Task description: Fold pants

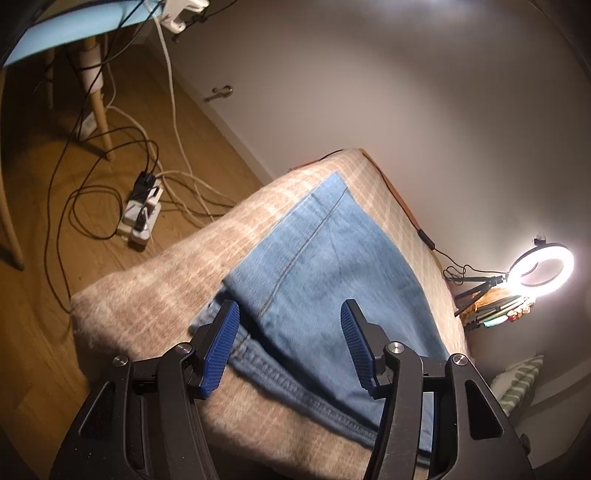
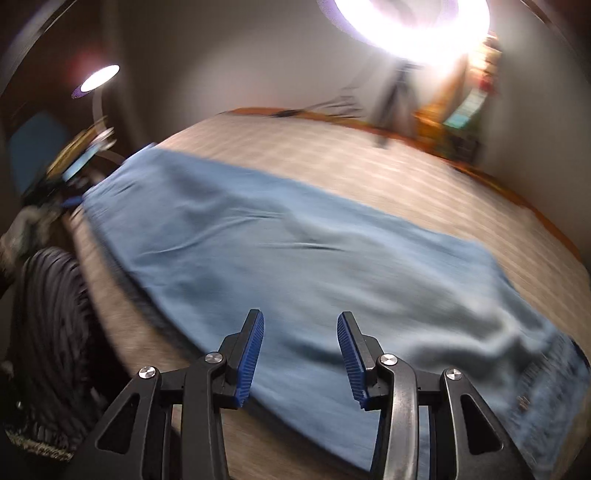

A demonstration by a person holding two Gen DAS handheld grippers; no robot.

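Hovering over the near end of the bed, the left gripper point(image 1: 290, 345) has its blue ribbed pads point(image 1: 221, 349) spread wide apart, with nothing between them. Below it lie the light blue denim pants point(image 1: 317, 266), stretched along the beige checked blanket point(image 1: 162, 266) that covers the bed; a stitched seam runs down the fabric, and a hemmed edge sits just under the left pad. Whether the pads touch the denim I cannot tell. Off the bed's left side, on the wooden plank floor point(image 1: 33, 325), a white power strip point(image 1: 140, 214) sits in a tangle of black and white cables, near the pale wooden legs of a light blue chair point(image 1: 66, 29). At the far right, a glowing ring light on a small black tripod point(image 1: 541, 266) stands against the pale wall point(image 1: 369, 74), with a thin black cord running along the bed's edge toward it.

From the right wrist, the picture is smeared by motion. The right gripper point(image 2: 301, 354) also has its pads well apart and holds nothing, poised over the pants point(image 2: 295, 258), which lie lengthwise across the blanket point(image 2: 369, 166) with soft wrinkles. The ring light point(image 2: 413, 22) glares at the top, and a smaller round lamp point(image 2: 99, 77) glows at the upper left. A dark striped garment point(image 2: 48, 332) hangs at the bed's left edge.
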